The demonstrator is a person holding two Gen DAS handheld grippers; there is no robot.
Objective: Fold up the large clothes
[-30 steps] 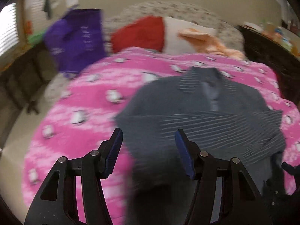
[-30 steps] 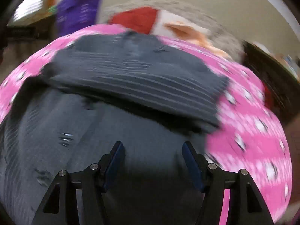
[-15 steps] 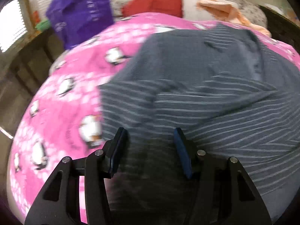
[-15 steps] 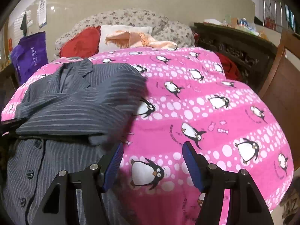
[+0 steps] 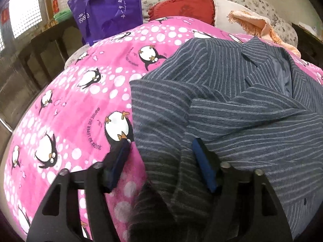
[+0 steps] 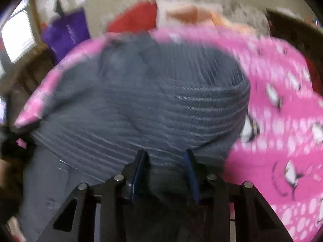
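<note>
A grey striped jacket [image 5: 232,104] lies on a pink penguin blanket [image 5: 76,104], its sleeves folded across the chest. My left gripper [image 5: 159,151] is open, its fingers straddling the jacket's left edge near the folded sleeve. In the blurred right wrist view the jacket [image 6: 151,100] fills the middle. My right gripper [image 6: 165,159] sits low over the jacket's lower part, its jaws partly closed with grey cloth between them; whether they pinch it I cannot tell.
A purple bag [image 5: 107,10] stands at the bed's far left corner. A red cushion [image 5: 181,6], a white pillow and an orange cloth [image 5: 258,26] lie at the head. Dark wooden furniture [image 5: 30,60] stands left of the bed.
My left gripper has moved slightly closer to the jacket's left edge. My right gripper swung left from the blanket onto the jacket and its jaws narrowed.
</note>
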